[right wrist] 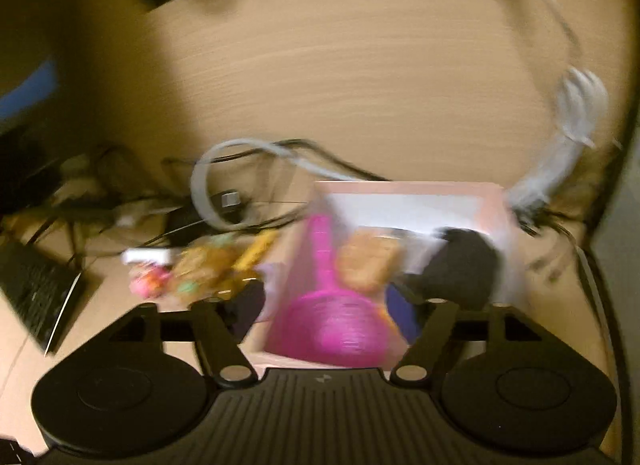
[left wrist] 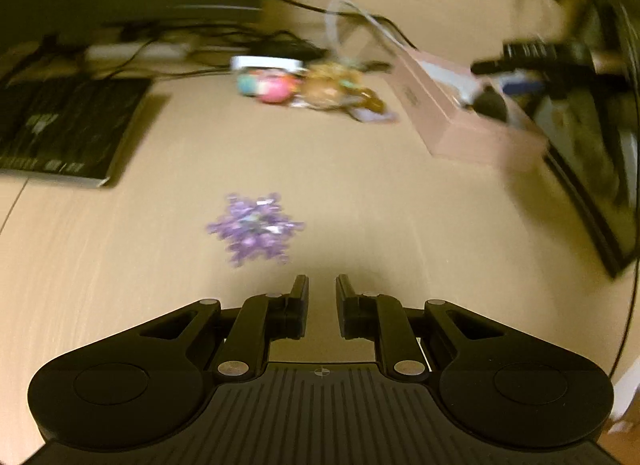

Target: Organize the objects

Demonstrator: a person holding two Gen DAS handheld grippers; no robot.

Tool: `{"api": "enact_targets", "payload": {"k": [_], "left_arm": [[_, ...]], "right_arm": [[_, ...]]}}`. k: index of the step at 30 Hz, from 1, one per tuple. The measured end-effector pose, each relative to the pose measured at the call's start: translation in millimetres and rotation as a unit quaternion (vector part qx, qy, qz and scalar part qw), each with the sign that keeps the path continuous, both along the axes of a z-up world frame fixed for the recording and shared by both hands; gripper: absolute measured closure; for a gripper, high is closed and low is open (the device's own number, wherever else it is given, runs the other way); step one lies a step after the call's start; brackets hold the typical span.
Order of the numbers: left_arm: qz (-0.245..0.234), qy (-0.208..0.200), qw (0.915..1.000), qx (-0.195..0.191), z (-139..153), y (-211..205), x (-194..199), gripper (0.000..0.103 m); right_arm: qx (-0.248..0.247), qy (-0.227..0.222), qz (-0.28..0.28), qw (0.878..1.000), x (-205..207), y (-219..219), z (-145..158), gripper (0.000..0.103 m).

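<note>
Purple bow (left wrist: 256,228) lies blurred on the table (left wrist: 360,193) just ahead of the near-shut, empty left gripper (left wrist: 322,289); right gripper (right wrist: 328,305) gapes empty over the smeared pink box (right wrist: 404,193), contents indistinct.

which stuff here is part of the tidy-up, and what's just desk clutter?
Job: pink box; pink scoop and black lump inside it; purple bow; small toy pile; left gripper near-shut and empty, right gripper open over the box.

Clutter: black book, cables, grey cord.
</note>
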State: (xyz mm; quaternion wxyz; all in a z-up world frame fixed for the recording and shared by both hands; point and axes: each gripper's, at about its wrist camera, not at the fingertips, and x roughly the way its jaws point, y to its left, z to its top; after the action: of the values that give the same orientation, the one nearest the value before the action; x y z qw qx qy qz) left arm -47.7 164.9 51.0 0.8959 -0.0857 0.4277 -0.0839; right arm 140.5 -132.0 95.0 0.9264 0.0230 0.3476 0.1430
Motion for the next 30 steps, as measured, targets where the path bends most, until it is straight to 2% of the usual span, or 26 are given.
{"api": "enact_targets", "payload": {"k": [2,6,8,9,11,16,20,23,24,25,26,27,30], "left_arm": [[0.019,-0.01,0.9997,-0.009,3,12,-5,0.087],[0.026,-0.022,0.9993,-0.012,14,32,-12,0.087],[0.029,-0.026,0.9992,-0.012,19,42,-15,0.087],[0.033,-0.029,0.9989,-0.015,21,50,-17,0.087],[0.04,-0.029,0.9985,-0.021,22,63,-21,0.087],[0.064,-0.037,0.9972,-0.014,26,98,-33,0.087],[0.087,-0.045,0.9951,-0.015,30,121,-43,0.087],[0.093,-0.04,0.9947,-0.019,25,132,-37,0.087],[0.093,-0.036,0.9948,-0.023,23,134,-33,0.087],[0.088,-0.033,0.9952,-0.028,22,134,-28,0.087],[0.082,-0.032,0.9956,-0.031,20,133,-23,0.087],[0.073,-0.031,0.9962,-0.035,20,130,-19,0.087],[0.042,-0.028,0.9979,-0.042,19,118,-6,0.087]], "right_arm": [[-0.02,-0.018,0.034,0.999,-6,34,-3,0.027],[-0.021,-0.008,0.074,0.997,9,101,-10,0.024],[-0.009,0.004,0.067,0.998,24,129,-16,0.015],[-0.005,0.007,0.058,0.998,33,140,-19,0.015],[-0.007,0.01,0.033,0.999,52,163,-27,0.014],[-0.048,0.002,0.036,0.998,83,210,-48,0.014],[-0.083,-0.017,0.008,0.996,90,214,-60,0.014],[-0.128,-0.041,-0.003,0.991,88,204,-71,0.014],[-0.132,-0.036,-0.006,0.991,89,200,-74,0.014],[-0.125,-0.022,-0.006,0.992,91,192,-76,0.016],[-0.111,-0.001,-0.002,0.994,92,185,-78,0.028],[-0.096,0.017,0.002,0.995,92,177,-80,0.032],[-0.099,0.018,0.016,0.995,72,169,-81,0.042]]}}
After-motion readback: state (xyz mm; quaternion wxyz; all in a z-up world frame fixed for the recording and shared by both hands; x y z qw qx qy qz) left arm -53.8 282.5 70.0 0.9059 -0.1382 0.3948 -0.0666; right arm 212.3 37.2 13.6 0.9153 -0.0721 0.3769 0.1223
